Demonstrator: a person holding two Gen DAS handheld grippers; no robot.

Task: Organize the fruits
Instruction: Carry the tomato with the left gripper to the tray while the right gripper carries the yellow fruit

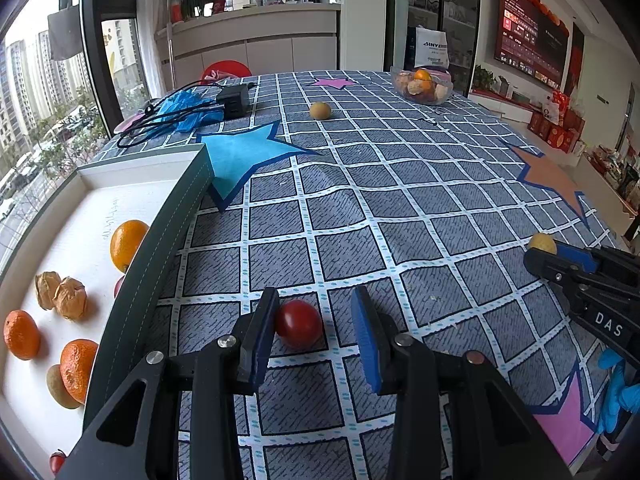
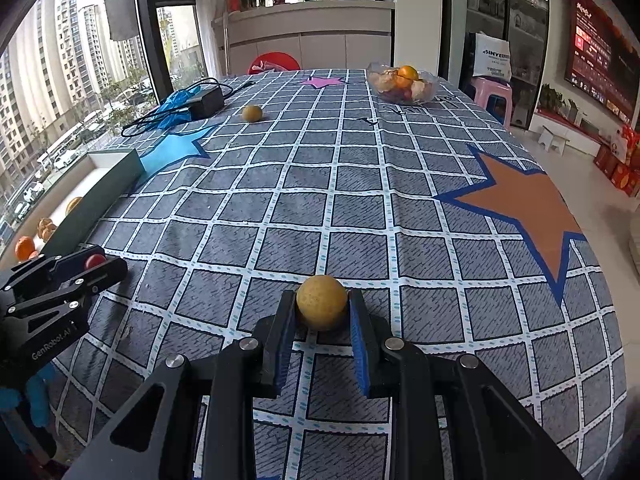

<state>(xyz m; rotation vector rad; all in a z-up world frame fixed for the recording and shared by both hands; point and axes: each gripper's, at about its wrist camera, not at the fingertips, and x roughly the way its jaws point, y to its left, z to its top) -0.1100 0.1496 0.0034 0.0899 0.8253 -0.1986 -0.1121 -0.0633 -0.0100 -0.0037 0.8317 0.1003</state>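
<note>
My left gripper (image 1: 316, 312) is open around a small red tomato (image 1: 298, 323) on the checked cloth; the tomato touches the left finger. It also shows in the right wrist view (image 2: 95, 260). My right gripper (image 2: 322, 310) is shut on a round yellow fruit (image 2: 322, 302), which also shows in the left wrist view (image 1: 542, 243). A white tray (image 1: 120, 184) with dark green walls at the left holds several oranges (image 1: 127, 243), two walnuts (image 1: 70, 298) and other small fruit. Another yellow-brown fruit (image 1: 320, 111) lies alone far back on the table.
A clear bowl (image 1: 422, 86) of fruit stands at the far right of the table. A black power adapter (image 1: 234, 100) with cables and a blue glove (image 1: 182, 108) lie at the far left. Paper stars, blue (image 1: 244, 156) and orange (image 2: 524, 204), lie on the cloth.
</note>
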